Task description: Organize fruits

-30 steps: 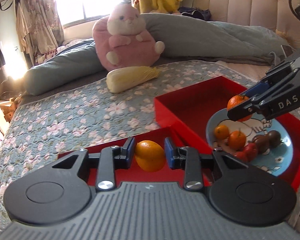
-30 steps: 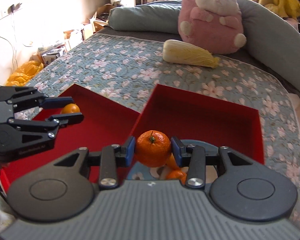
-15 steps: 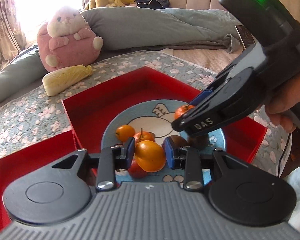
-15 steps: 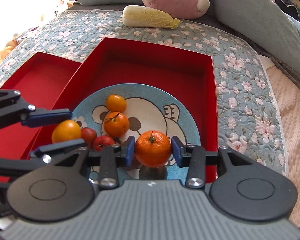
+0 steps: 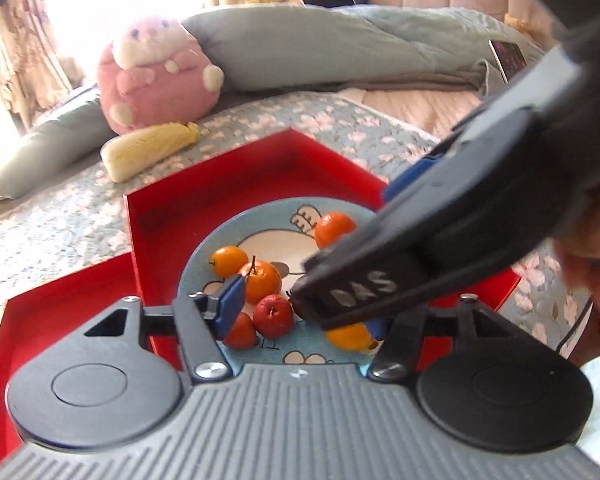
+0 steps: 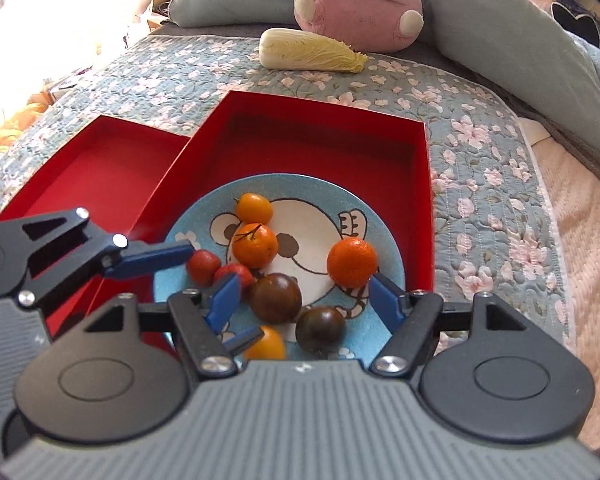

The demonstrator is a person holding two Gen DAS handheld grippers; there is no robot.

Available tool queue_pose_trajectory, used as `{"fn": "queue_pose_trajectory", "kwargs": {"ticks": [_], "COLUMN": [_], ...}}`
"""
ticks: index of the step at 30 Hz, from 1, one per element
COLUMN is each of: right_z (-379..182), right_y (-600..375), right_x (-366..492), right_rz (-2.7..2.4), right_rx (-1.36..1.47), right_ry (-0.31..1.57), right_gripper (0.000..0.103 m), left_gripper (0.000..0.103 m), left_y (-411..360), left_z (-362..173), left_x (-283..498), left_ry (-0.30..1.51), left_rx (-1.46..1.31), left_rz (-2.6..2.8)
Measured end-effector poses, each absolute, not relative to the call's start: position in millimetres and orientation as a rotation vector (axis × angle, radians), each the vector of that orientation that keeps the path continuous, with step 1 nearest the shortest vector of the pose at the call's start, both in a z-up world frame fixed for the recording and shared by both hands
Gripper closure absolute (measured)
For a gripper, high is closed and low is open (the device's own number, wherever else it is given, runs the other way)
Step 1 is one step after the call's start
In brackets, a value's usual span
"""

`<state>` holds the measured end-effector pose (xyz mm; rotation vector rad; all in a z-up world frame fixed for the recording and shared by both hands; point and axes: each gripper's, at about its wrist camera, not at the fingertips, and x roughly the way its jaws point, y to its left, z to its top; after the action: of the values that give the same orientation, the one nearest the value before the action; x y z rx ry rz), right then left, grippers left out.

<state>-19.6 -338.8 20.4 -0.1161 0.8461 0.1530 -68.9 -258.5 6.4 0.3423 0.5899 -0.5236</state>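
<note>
Both sets of fingers just spread, gripping nothing: right gripper [image 6: 300,294] and left gripper [image 5: 304,304] over the cartoon plate [image 6: 384,216] in the larger red box [image 6: 420,168]. Mandarin [image 6: 352,262] and yellow-orange fruit [image 6: 266,344] freshly dropped there. Next, probably: lift clear, look for remaining fruit.

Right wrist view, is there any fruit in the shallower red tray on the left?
No, the left red tray shows only bare red floor; the fruit all sits on the blue plate.
</note>
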Motion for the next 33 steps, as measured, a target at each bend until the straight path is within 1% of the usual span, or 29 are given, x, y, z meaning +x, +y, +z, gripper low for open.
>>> {"fn": "queue_pose_trajectory", "kwargs": {"ticks": [2,5,8,15,17,33], "right_z": [31.9,48.2,54.2,47.0,45.6,40.1], "right_y": [-341.4,-357.3,-370.3,-367.5,-366.0,-362.8], "right_x": [-40.9,-67.2,-84.4,-99.4,-100.1,-97.8], "right_rz": [0.142,0.094,0.043,0.067,0.063,0.06], "right_rx": [-0.168,-0.14,-0.102,-0.129,-0.135,-0.157], "right_ry": [0.814,0.779,0.781,0.849,0.86,0.894], "right_gripper": [0.03,0.03,0.03,0.03,0.03,0.03], "left_gripper": [0.026,0.023,0.022,0.021,0.02,0.019], "left_y": [-258.7,-258.3,-257.5,-250.5,-250.5,-249.8], "left_z": [10.6,15.9,19.5,22.1,21.3,13.1], "left_x": [-85.0,-106.0,-120.4,-135.4,-135.2,-131.9], "left_ry": [0.568,0.564,0.575,0.6,0.606,0.612], "left_rx": [0.331,0.304,0.293,0.27,0.269,0.276], "left_rz": [-0.488,-0.452,-0.428,-0.415,-0.42,-0.435]}}
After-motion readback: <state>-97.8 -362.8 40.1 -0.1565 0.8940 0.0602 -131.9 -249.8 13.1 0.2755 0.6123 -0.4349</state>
